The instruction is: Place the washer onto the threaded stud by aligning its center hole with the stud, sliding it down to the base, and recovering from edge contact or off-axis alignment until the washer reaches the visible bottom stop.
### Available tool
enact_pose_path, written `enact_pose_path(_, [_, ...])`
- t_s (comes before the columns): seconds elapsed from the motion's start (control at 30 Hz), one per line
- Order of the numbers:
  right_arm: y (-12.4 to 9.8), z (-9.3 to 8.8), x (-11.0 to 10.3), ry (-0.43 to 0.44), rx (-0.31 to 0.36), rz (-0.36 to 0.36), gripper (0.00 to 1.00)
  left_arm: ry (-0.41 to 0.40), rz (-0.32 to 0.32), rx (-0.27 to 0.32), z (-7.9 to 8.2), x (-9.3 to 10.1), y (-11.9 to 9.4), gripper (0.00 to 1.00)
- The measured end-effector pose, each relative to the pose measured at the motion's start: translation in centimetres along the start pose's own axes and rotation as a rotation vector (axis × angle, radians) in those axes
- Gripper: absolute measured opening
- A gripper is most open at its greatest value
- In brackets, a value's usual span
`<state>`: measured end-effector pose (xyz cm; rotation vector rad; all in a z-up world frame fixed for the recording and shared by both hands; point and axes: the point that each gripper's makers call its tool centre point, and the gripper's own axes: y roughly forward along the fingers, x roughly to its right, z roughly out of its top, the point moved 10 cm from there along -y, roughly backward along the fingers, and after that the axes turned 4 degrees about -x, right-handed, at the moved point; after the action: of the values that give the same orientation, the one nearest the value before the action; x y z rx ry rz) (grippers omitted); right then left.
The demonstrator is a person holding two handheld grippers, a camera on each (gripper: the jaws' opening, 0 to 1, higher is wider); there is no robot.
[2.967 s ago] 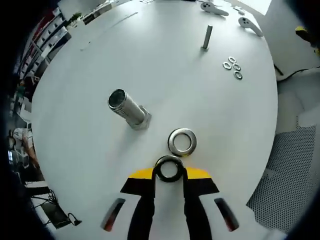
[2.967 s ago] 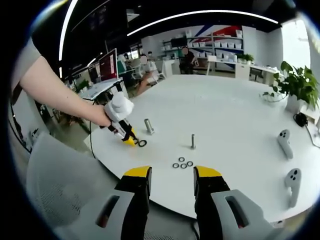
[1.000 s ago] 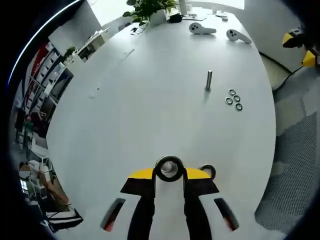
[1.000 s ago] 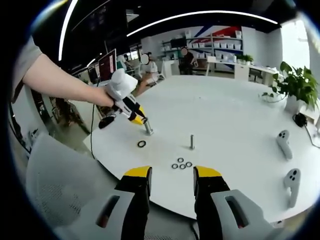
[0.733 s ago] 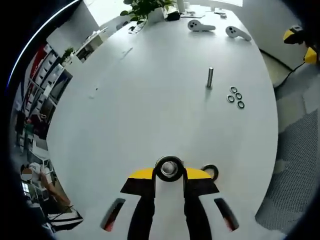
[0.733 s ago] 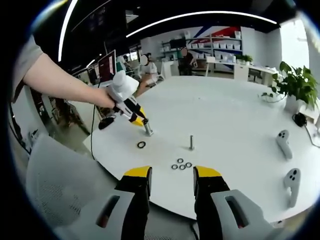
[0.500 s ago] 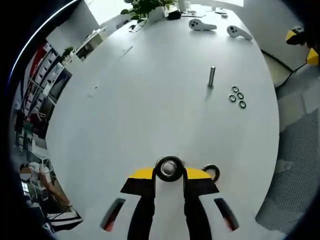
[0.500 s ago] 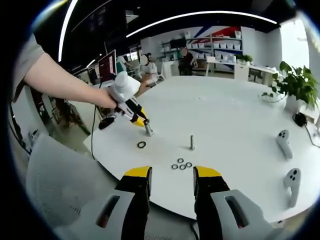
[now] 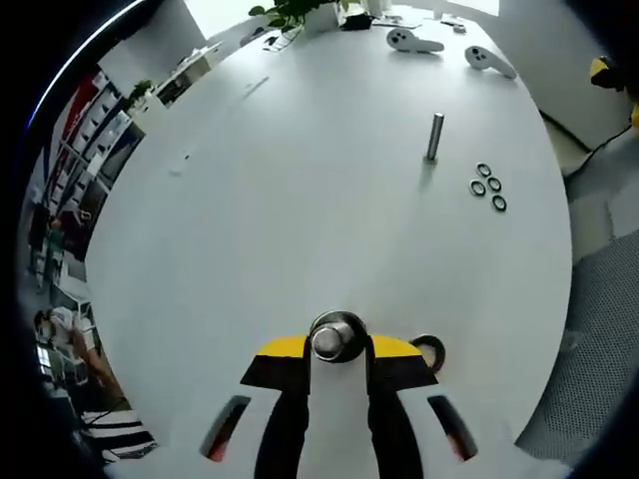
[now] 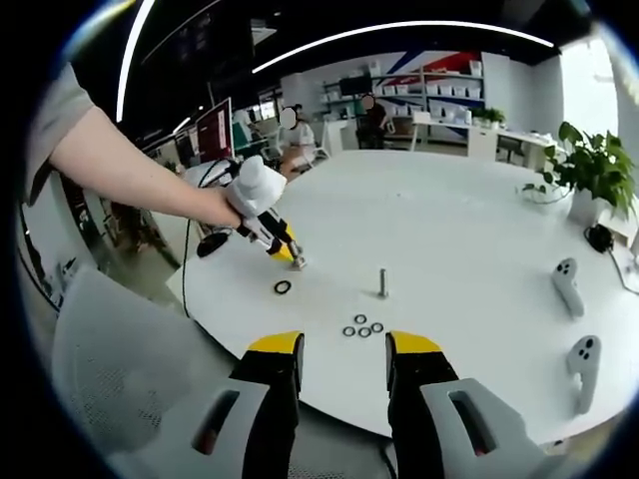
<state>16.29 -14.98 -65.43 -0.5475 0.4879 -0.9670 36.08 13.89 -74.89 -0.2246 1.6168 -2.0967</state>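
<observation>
— Where's the washer (image 9: pixel 337 339)?
— Clamped between the left tongs (image 9: pixel 337 351), ringed around the top of the threaded stud (image 9: pixel 330 342) on the white worktop (image 9: pixel 300 200).
— And the spare ring (image 9: pixel 427 351)?
— Lying flat just beside that stud.
— The right tongs (image 10: pixel 344 351)?
— Jaws apart, nothing in them, at the worktop's near edge, well away from the stud; four small washers (image 10: pixel 363 326) and a thin post (image 10: pixel 382 282) lie between.

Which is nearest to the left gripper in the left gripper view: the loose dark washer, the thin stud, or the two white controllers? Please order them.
1. Loose dark washer, right beside the left gripper.
2. Thin stud, mid-table, upper right.
3. White controllers, far table edge.
</observation>
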Motion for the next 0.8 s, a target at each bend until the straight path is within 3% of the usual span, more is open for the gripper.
enact_pose_path(0.8, [0.0, -0.1, 0.0, 0.001, -0.005, -0.007, 0.35, -0.083, 0.006, 0.039, -0.5, 0.6, 1.6, 0.21])
